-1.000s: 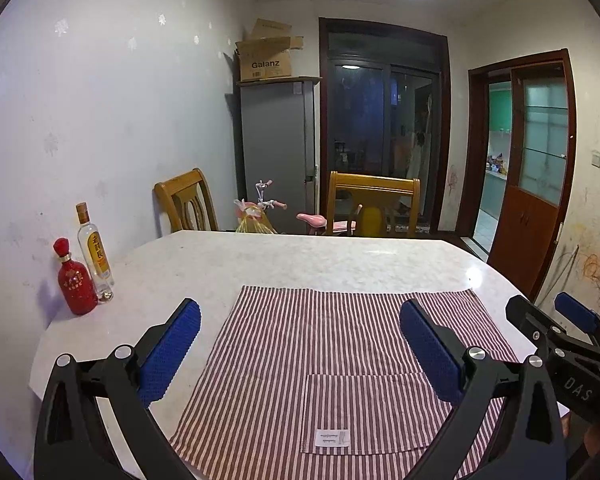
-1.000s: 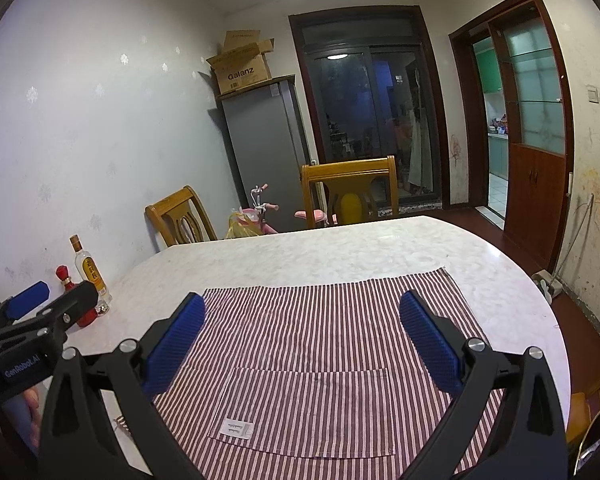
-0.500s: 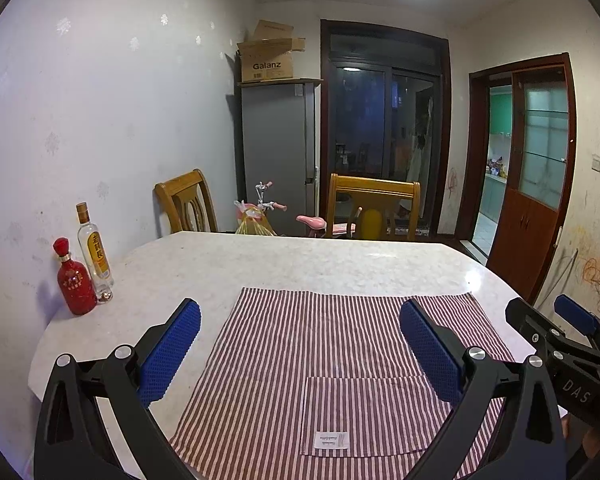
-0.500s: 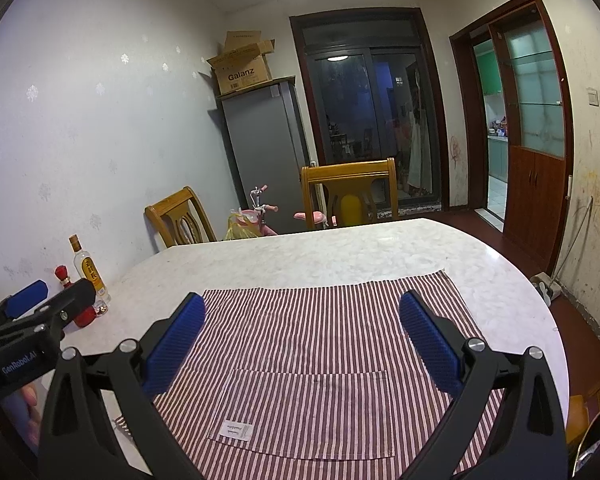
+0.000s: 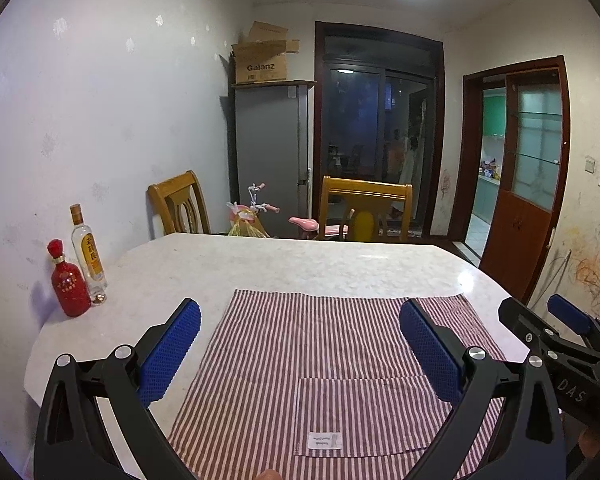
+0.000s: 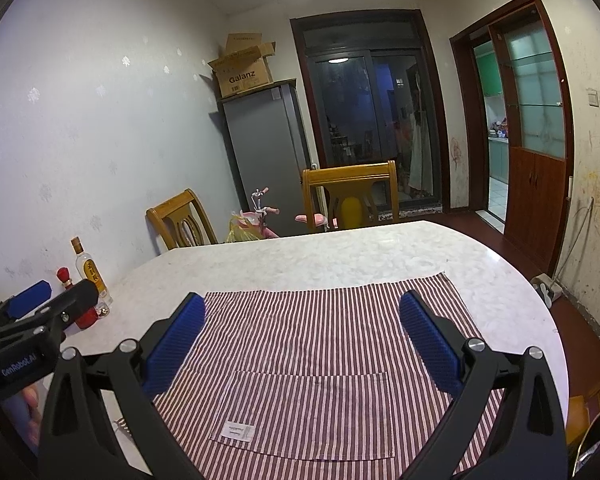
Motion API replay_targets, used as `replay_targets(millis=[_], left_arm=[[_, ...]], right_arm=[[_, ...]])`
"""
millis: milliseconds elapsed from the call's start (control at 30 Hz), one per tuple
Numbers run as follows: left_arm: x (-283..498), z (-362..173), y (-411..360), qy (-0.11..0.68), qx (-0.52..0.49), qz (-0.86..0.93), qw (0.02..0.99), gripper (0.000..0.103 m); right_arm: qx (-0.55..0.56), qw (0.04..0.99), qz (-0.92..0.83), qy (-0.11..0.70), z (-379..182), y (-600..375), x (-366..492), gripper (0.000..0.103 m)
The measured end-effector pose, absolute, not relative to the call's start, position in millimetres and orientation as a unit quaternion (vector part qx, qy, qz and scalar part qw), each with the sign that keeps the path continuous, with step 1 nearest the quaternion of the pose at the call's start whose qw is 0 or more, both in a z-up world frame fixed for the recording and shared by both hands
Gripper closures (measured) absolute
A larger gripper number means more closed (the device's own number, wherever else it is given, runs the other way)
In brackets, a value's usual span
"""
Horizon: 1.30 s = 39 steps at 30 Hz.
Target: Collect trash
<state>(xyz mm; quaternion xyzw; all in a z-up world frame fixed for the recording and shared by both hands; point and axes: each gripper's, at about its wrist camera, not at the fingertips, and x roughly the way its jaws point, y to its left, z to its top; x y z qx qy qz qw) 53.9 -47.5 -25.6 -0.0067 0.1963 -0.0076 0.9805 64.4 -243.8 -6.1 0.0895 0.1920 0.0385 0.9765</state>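
My left gripper (image 5: 299, 314) is open above the near part of a red-and-white striped cloth (image 5: 340, 340), with nothing between its blue pads. My right gripper (image 6: 302, 304) is also open and empty over the same cloth (image 6: 320, 332). The two grippers sit side by side: the right gripper (image 5: 548, 324) shows at the right edge of the left wrist view, and the left gripper (image 6: 44, 300) at the left edge of the right wrist view. A red bottle (image 5: 69, 282) and a clear bottle with a yellow label (image 5: 87, 254) stand at the table's left edge by the wall.
The cloth lies on a pale marble table (image 5: 300, 258). Two wooden chairs (image 5: 366, 208) stand at the far side, with a pink child's tricycle (image 5: 260, 208) and a yellow bag (image 5: 246, 230) behind. A grey fridge (image 5: 272, 152) carries a cardboard box. A doorway (image 5: 496, 168) opens on the right.
Both views have drifted very slightly, so the table sits a touch lower in frame. Both grippers stay open and empty, and nothing on the table has moved.
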Motion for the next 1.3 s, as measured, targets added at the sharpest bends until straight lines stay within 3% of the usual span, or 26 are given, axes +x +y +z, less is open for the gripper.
replay_targets(millis=[1300], left_arm=[[52.9, -18.7, -46.4, 0.174, -0.014, -0.036, 0.984, 0.006]], right_arm=[[0.089, 0.975, 0.047, 0.199, -3.4, -237.9, 66.7, 0.005]])
